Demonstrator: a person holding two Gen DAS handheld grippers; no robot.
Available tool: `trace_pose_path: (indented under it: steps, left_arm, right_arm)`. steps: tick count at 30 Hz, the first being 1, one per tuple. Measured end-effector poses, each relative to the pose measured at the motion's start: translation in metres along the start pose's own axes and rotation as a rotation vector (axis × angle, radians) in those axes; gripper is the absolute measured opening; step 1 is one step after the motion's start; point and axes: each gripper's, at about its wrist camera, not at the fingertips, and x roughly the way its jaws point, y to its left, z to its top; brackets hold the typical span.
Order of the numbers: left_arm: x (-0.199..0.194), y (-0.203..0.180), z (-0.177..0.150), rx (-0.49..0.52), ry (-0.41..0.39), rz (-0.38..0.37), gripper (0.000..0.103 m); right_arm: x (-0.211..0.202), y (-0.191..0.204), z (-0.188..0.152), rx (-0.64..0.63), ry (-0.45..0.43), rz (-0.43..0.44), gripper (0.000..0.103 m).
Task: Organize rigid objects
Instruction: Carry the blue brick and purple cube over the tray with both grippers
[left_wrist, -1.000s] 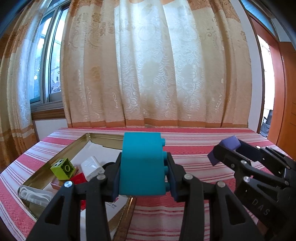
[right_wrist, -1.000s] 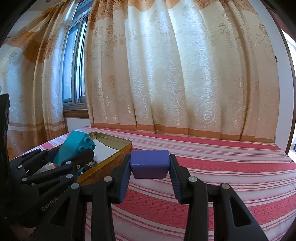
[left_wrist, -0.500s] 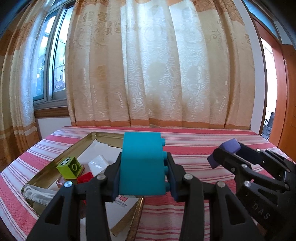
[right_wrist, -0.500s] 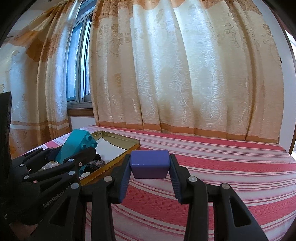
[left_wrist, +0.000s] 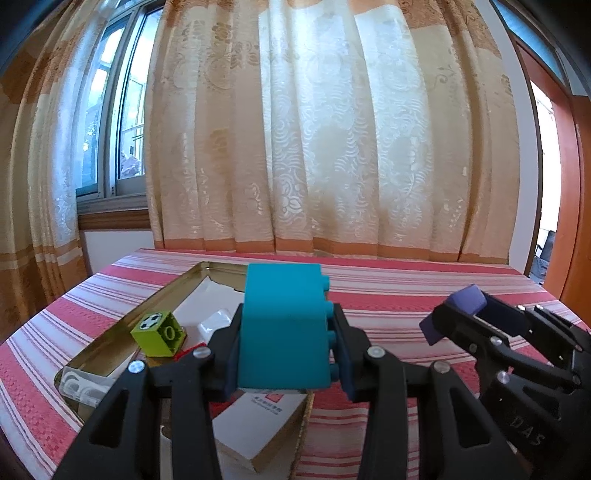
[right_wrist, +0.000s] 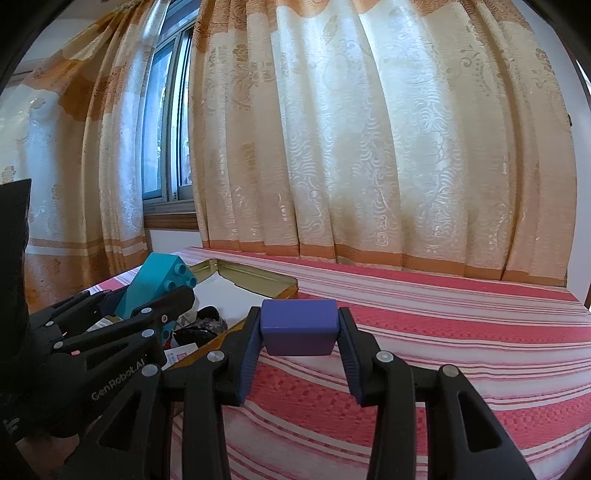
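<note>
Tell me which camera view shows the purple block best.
The right wrist view: the purple block sits centred and close between the right gripper's fingers. The left wrist view shows it only partly, at the right, behind the fingers.

This is a room in a home. Beyond the fingers hang long cream curtains (left_wrist: 332, 147) with a woven floral pattern and an orange hem, reaching down behind a table under a red-and-white striped cloth (right_wrist: 461, 332). To the left of the fingers a sliding window (left_wrist: 114, 133) with a wooden sill lets in daylight; to the right stands an orange-brown wooden door frame (left_wrist: 569, 177). Ahead and left of the fingers a shallow gold tin tray (left_wrist: 162, 295) holds toy bricks and small household odds.
</note>
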Motion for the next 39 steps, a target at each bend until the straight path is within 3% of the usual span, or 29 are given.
trace_pose_path:
  steps: [39]
  left_arm:
    - [-0.003, 0.048, 0.001, -0.075, -0.022, 0.042, 0.041]
  right_arm:
    - [0.012, 0.037, 0.001, -0.033, 0.019, 0.059, 0.042]
